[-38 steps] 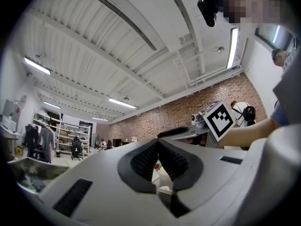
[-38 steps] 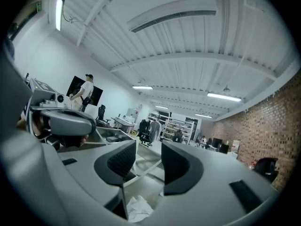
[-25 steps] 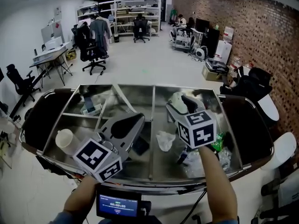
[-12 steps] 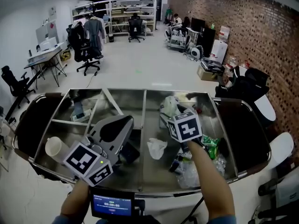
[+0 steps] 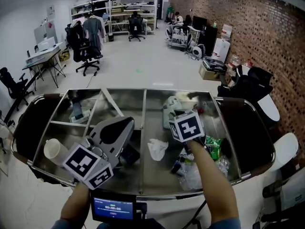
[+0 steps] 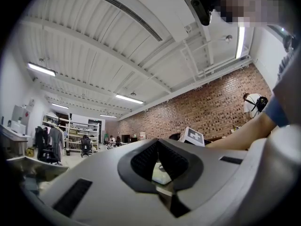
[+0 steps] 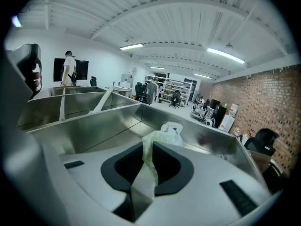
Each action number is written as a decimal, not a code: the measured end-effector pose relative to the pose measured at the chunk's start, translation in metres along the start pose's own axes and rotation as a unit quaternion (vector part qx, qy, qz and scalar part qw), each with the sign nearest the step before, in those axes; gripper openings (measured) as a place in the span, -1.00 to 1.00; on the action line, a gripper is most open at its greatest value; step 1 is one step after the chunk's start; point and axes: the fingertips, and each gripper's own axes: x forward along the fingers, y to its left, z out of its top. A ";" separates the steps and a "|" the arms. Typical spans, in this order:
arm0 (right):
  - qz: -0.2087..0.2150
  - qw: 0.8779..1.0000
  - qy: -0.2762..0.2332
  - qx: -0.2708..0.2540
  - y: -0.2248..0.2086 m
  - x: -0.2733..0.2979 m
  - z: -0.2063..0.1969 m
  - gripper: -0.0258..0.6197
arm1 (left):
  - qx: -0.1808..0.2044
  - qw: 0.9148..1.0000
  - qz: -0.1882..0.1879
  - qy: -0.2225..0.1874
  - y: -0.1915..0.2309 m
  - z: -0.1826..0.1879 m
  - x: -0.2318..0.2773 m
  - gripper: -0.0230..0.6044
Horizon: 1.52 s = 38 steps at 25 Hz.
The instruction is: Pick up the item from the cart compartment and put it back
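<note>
Stainless steel is seen throughout the cart (image 5: pixel 128 101), which is divided into compartments by upright sheets. The right gripper (image 7: pixel 148 146) is angled downward into the right compartment, toward its back wall. Its jaws have just been closing and are now drawn narrow onto a pale, greenish-white plastic bag (image 7: pixel 165 132). A thin fold of the bag is pinched between the pads (image 7: pixel 167 166), while its crumpled bulk is bunched just above and beyond the fingertips. Whether the bag is lifted off the compartment floor cannot be told. In the head view the marker cube (image 5: pixel 187 126) of this gripper is seen over the middle of the right compartment, with the forearm (image 5: pixel 212 185) stretched across the front rim behind it. Other things are scattered in the same compartment. A crumpled white paper (image 5: pixel 157 148) lies near the central divider. A green packet (image 5: pixel 213 147) is placed toward the right wall, and clear wrapping (image 5: pixel 198 173) is heaped at the front. The left gripper (image 6: pixel 157 142) is held roughly level above the front of the left half of the cart, with its tip near the central divider. Its jaws are brought together at the tips, and nothing is gripped between them. A paper cup (image 5: pixel 53 150) is lying on its side in the front left compartment, apart from both grippers.
</note>
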 end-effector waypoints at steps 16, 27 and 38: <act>-0.023 0.999 -0.021 -0.035 0.001 -0.014 0.021 -0.81 | -0.004 1.000 0.007 0.001 0.003 -0.003 -0.002 -0.88; -0.029 0.996 -0.055 -0.056 0.015 -0.039 0.048 -0.82 | -0.001 1.000 0.005 -0.006 0.000 0.007 -0.008 -0.88; -0.034 0.992 -0.103 -0.065 0.047 -0.085 0.080 -0.82 | 0.015 0.999 0.012 -0.025 -0.003 0.035 -0.043 -0.88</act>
